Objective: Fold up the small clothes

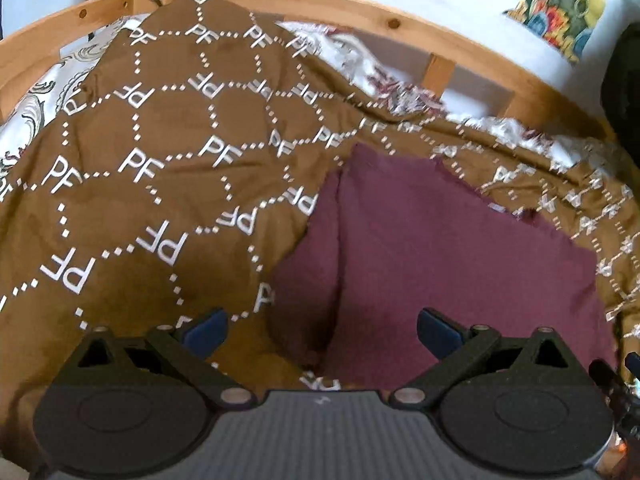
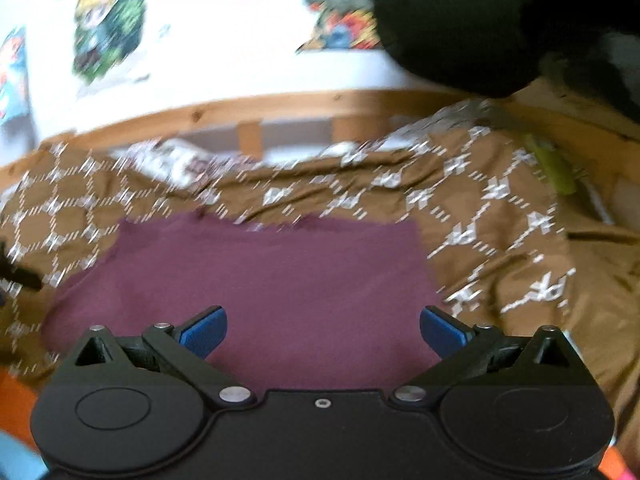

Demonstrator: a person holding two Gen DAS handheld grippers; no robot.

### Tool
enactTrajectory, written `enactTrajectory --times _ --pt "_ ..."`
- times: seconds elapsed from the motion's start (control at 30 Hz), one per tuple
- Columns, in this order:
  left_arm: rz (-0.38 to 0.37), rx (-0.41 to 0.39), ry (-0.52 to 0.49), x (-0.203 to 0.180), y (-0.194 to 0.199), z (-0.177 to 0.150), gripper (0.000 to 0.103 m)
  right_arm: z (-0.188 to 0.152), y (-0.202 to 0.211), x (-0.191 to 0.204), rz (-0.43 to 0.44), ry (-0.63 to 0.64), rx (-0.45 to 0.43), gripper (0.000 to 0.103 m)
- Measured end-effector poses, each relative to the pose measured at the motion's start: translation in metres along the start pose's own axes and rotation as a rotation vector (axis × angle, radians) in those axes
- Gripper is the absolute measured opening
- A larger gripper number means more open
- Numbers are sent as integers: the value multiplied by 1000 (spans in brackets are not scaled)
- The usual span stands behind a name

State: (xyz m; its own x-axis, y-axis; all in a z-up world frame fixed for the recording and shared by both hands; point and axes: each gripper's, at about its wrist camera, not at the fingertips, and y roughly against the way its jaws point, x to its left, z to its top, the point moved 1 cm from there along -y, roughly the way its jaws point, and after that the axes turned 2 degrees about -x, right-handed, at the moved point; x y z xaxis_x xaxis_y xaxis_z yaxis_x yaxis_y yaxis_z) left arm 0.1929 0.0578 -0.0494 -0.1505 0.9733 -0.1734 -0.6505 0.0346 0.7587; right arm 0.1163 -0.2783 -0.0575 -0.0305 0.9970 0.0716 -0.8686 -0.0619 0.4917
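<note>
A maroon cloth (image 1: 440, 248) lies spread on a brown blanket (image 1: 160, 128) printed with white "PF" letters. A long crease runs down the cloth's left part. My left gripper (image 1: 322, 330) is open and empty, just above the cloth's near left edge. In the right wrist view the same maroon cloth (image 2: 280, 272) lies flat, and my right gripper (image 2: 323, 330) is open and empty over its near middle. This view is blurred by motion.
A wooden bed frame (image 1: 360, 16) rims the far side, also in the right wrist view (image 2: 248, 106). A white patterned sheet (image 1: 36, 96) shows beneath the blanket. A black object (image 2: 460, 20) sits top right. A green item (image 2: 552, 164) lies by the right rail.
</note>
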Motion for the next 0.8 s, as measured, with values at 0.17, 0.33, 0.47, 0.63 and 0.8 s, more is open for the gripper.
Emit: enactTrajectory --times 0.17,0.33,0.47,0.63,0.8 --pt "14 70 19 3 -14 -2 102 -11 -11 26 55 68 74 102" --pt "21 122 14 1 -28 -4 102 -15 -20 38 69 115 94 102" --pt "12 165 25 0 -37 -6 102 -15 -26 40 58 122 91 102" --pt "15 196 62 4 -44 -6 102 -17 -37 48 64 137 94 102" --pt "17 212 80 7 -52 -7 102 -11 -42 51 43 126 36 102"
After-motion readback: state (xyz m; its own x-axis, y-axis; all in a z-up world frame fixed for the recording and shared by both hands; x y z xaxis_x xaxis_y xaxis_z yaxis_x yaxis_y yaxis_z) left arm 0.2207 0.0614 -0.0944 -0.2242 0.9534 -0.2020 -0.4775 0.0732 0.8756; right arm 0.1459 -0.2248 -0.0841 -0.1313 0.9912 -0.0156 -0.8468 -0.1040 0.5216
